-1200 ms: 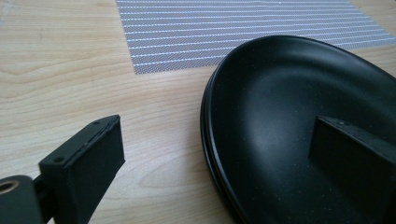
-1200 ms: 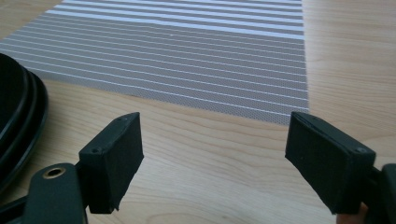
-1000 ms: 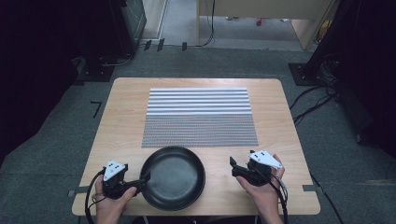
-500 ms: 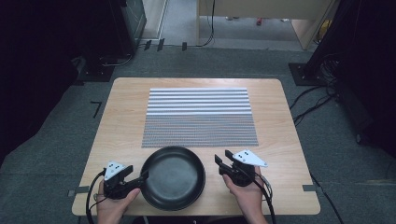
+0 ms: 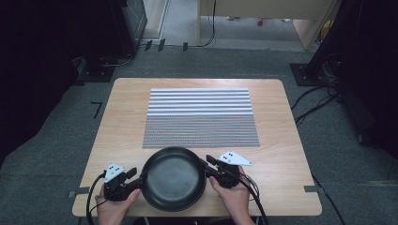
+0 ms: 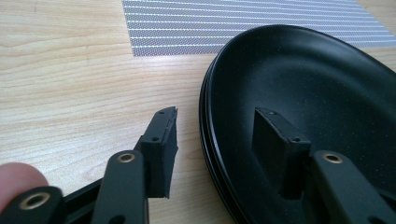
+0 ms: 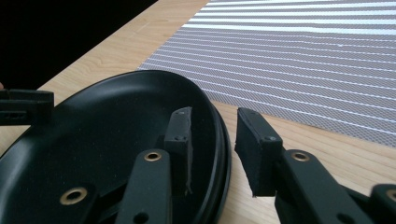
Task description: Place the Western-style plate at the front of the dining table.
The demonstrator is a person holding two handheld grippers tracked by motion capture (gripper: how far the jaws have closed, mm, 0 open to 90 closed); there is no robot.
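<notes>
Black pan on wooden table, striped mat just behind

The round black shallow pan runs off the right and bottom edges in the left gripper view, its far rim lost. From above, both forearms are cut off at the bottom edge, and the claw tips against the pan's rim are too small to judge contact.

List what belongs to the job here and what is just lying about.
In the job:
- pan
- left gripper, one jaw each side of the pan's rim, jaws just closing in
- right gripper, likewise astride the opposite rim, also closing

Lying about:
- striped mat, beyond the pan
- table
</notes>
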